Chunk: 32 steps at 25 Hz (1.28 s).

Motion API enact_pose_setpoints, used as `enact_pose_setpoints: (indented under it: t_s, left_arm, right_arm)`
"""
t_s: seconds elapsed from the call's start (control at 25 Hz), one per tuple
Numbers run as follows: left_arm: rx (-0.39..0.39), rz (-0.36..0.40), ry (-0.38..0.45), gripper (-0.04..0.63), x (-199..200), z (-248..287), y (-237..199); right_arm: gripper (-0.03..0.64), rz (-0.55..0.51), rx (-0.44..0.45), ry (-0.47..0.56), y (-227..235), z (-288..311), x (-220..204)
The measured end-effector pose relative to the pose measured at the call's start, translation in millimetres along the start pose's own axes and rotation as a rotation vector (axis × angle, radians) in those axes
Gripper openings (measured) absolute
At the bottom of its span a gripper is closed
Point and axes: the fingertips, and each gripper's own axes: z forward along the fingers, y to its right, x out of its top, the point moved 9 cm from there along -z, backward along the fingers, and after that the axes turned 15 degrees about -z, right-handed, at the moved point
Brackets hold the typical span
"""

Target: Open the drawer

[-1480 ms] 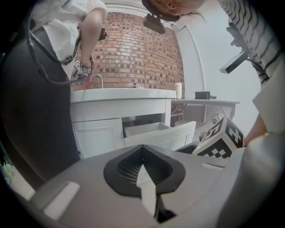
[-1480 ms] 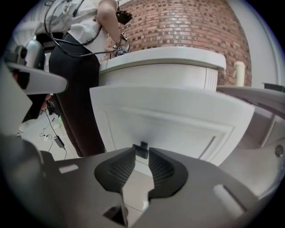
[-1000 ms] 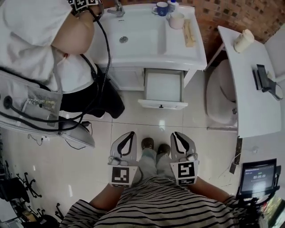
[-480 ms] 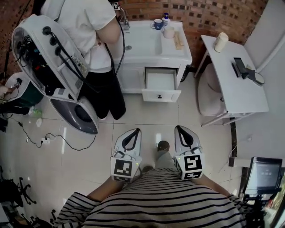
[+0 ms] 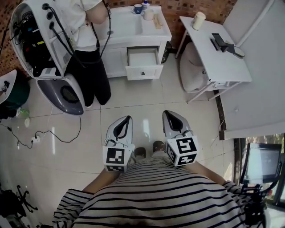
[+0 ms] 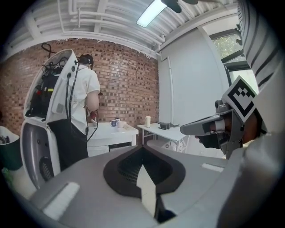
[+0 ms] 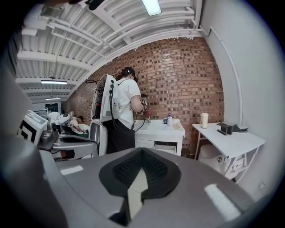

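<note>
The white vanity cabinet (image 5: 116, 58) stands far off at the top of the head view. Its drawer (image 5: 144, 71) is pulled out, with a small dark knob on its front; it also shows in the right gripper view as the drawer (image 7: 165, 148) under the counter. My left gripper (image 5: 127, 118) and right gripper (image 5: 167, 112) hover side by side over the tiled floor, well short of the cabinet. Both are shut with nothing between the jaws. The left gripper (image 6: 143, 148) and right gripper (image 7: 141, 150) point towards the cabinet.
A person in a white shirt (image 5: 84, 22) stands at the sink beside a large white machine (image 5: 40, 40). Cups (image 5: 137, 8) sit on the counter. A white table (image 5: 213, 53) with a stool (image 5: 192, 67) under it stands right. Cables (image 5: 49, 133) trail on the floor at left.
The cabinet and its pulled-out drawer have shrunk and slid to the upper left of the head view as I backed away. Both grippers stayed together in front of me.
</note>
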Motion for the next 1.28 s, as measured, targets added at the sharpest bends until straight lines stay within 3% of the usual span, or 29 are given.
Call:
enact_pose_setpoints:
  t_s: [0.28,0.64,1.28]
  left_arm:
    - [0.019,-0.07,-0.017,0.015,-4,14,29]
    - [0.052,-0.065,-0.02,0.015,0,24,42]
    - [0.047,-0.049,-0.014,0.015,2,28,35]
  right_arm:
    - [0.002,-0.009,0.054,0.027,21,-11,-4]
    - [0.001,-0.04,0.126,0.049,29,-4,0]
    - [0.001,-0.066,0.143,0.041,26,4,6]
